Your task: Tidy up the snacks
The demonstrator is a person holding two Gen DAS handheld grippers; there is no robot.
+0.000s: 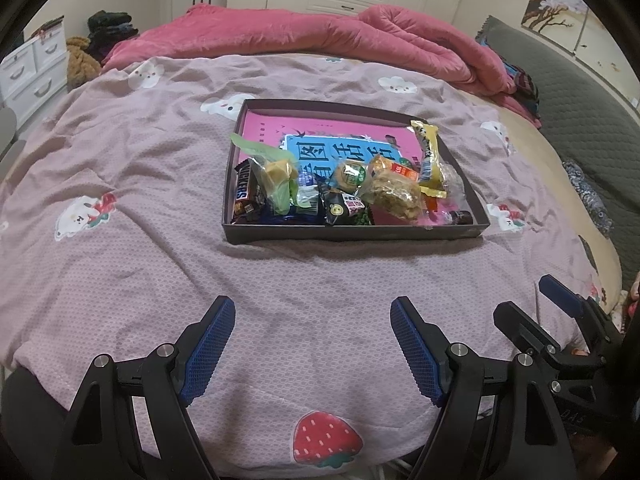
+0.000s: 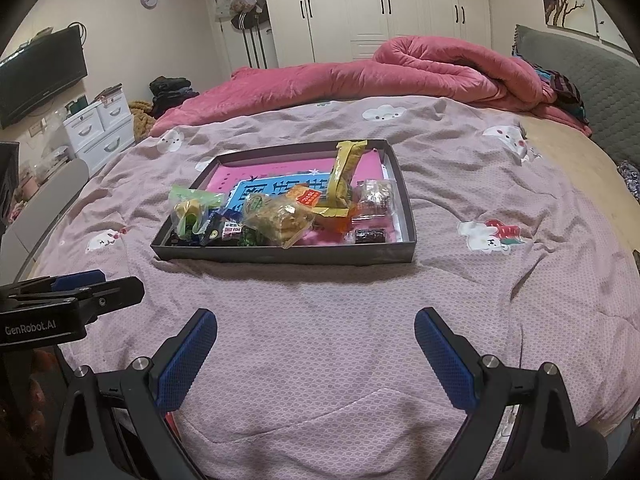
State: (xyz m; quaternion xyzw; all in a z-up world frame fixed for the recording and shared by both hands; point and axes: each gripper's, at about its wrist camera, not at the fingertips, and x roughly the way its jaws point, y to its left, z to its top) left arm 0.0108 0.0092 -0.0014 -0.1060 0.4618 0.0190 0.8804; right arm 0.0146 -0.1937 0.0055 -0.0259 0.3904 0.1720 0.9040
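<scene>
A shallow dark box [image 1: 352,233] [image 2: 288,257] sits on the bed with a pink and blue book lying in it. Several wrapped snacks are piled at its near side: a Snickers bar [image 1: 245,188], a green bag [image 1: 276,178] [image 2: 192,210], a clear bag of biscuits [image 1: 394,194] [image 2: 280,218], a long yellow packet [image 1: 430,152] [image 2: 344,172] and a small dark packet [image 2: 370,235]. My left gripper [image 1: 312,344] is open and empty, well short of the box. My right gripper [image 2: 316,356] is open and empty too, also short of it, and shows in the left wrist view [image 1: 532,304].
The bed has a mauve cover [image 1: 120,264] with cartoon prints. A rolled pink quilt [image 1: 320,32] lies behind the box. A grey headboard [image 1: 580,120] is on the right, white drawers [image 2: 100,128] and a TV [image 2: 40,76] on the left, wardrobes at the back.
</scene>
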